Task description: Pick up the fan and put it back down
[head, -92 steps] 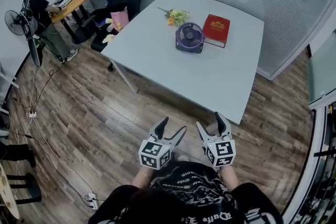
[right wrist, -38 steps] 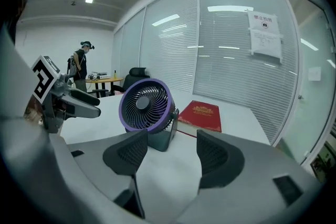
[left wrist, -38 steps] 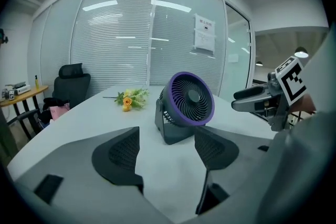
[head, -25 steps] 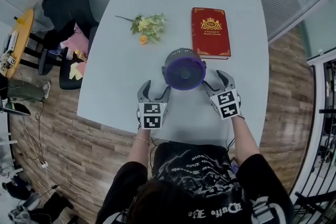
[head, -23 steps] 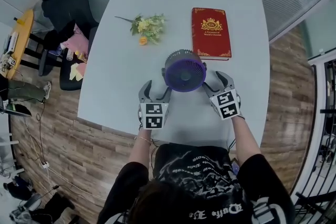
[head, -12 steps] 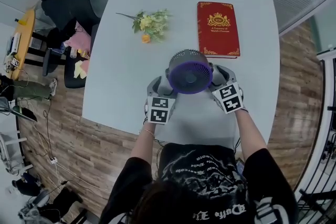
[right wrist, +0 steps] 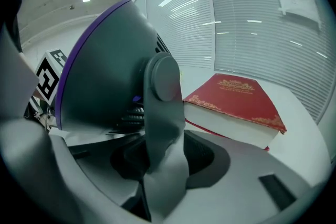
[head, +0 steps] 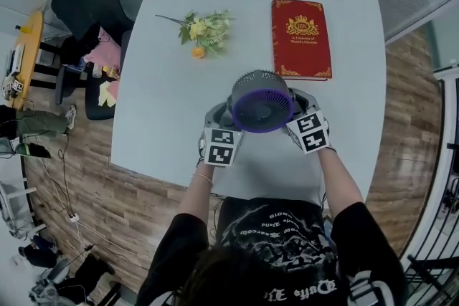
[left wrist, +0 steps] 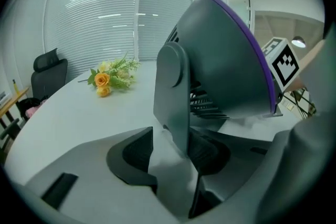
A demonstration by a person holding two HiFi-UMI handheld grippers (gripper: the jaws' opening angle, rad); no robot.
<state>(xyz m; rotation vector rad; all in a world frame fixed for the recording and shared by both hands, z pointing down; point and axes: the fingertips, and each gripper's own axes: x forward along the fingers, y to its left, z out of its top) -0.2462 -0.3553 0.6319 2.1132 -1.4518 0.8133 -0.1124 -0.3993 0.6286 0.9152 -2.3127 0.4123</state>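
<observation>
White desk [head: 165, 97] carries fan [head: 262, 111], book [head: 301, 38], flowers [head: 203, 31]; wood floor [head: 86, 175] around. Left tongs [left wrist: 170, 152] and right tongs [right wrist: 165, 157], just closed in, clamp the fan's bracket.

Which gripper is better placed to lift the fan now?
Neither alone: the left gripper and right gripper have each just been closing on a side upright of the fan, one per side. Lift with both, evenly.

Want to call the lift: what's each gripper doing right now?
Left gripper: jaws have just been closing, now gripping the fan's side support.
Right gripper: same, closed on the fan's other support.
</observation>
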